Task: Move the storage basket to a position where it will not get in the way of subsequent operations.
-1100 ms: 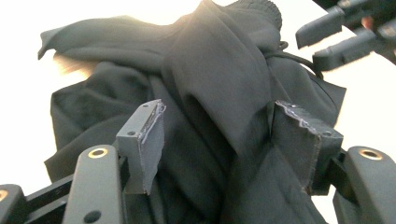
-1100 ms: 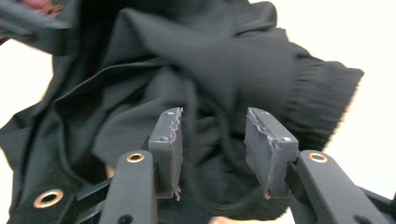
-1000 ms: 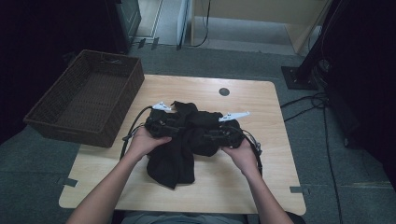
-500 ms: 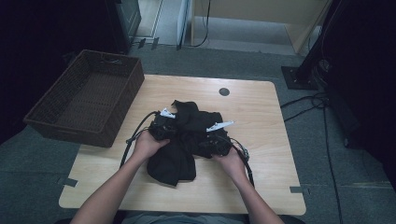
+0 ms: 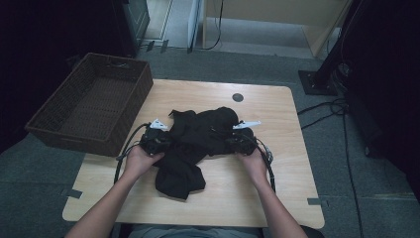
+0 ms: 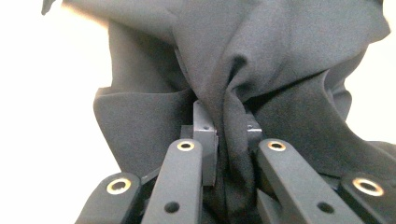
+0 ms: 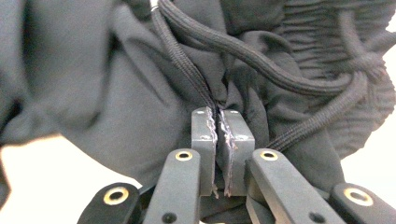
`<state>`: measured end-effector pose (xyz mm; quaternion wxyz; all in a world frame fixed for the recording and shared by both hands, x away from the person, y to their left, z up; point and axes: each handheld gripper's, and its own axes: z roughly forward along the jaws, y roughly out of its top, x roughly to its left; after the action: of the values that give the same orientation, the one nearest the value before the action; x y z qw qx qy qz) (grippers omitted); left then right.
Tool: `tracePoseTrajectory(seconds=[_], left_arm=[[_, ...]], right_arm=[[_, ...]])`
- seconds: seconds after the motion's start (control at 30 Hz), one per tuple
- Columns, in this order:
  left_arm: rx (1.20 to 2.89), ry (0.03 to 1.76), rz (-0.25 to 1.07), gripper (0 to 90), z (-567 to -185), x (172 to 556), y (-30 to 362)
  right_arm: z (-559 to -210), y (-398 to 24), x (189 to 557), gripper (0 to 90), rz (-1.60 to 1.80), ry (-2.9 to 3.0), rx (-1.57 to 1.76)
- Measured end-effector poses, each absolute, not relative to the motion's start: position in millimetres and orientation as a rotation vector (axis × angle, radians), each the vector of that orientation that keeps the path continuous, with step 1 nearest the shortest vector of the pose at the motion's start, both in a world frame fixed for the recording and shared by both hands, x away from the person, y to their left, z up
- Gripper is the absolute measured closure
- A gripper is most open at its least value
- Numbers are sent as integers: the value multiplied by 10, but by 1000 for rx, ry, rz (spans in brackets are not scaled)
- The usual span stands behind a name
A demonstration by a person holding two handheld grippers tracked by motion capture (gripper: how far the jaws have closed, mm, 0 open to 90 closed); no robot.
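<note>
A black cloth (image 5: 198,144) lies bunched up in the middle of the wooden worktop (image 5: 277,198). One part of it hangs down toward the person's side.

The left tool (image 6: 226,135) sits at the left edge of the cloth. Its jaws have just been closing, and now they squeeze a thick fold of the cloth between them. The right tool (image 7: 217,128) sits at the right edge. Its jaws have just been closing too. They are almost together, with a thin bit of cloth and a black cord (image 7: 261,60) pinched at the tips. More loops of cord lie across the cloth right in front of this tool.

A brown woven basket (image 5: 141,87) stands at the far left corner of the worktop, well apart from the cloth. A small dark round spot (image 5: 237,97) is near the far edge. Black cables (image 5: 341,106) lie on the grey floor to the right.
</note>
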<state>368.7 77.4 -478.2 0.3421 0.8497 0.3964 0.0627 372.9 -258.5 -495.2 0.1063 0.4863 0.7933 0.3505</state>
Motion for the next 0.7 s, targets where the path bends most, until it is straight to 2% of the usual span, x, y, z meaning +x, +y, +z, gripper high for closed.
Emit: tracePoseTrajectory(seconds=[0.17,0.47,0.57,0.7], left_arm=[[2196,1041,116,836,-4858,3550,840],[2167,1018,52,818,-4929,3281,733],[2165,1022,47,777,-4920,3259,732],[2132,1039,69,609,-4891,3253,756]], right_arm=[[-4956,-2671,3849,843,1031,2296,1458],[-4968,-2713,4122,829,1006,2234,1450],[-4966,-2688,4134,788,1006,2223,1439],[-4882,-2665,4102,669,1072,2205,1441]])
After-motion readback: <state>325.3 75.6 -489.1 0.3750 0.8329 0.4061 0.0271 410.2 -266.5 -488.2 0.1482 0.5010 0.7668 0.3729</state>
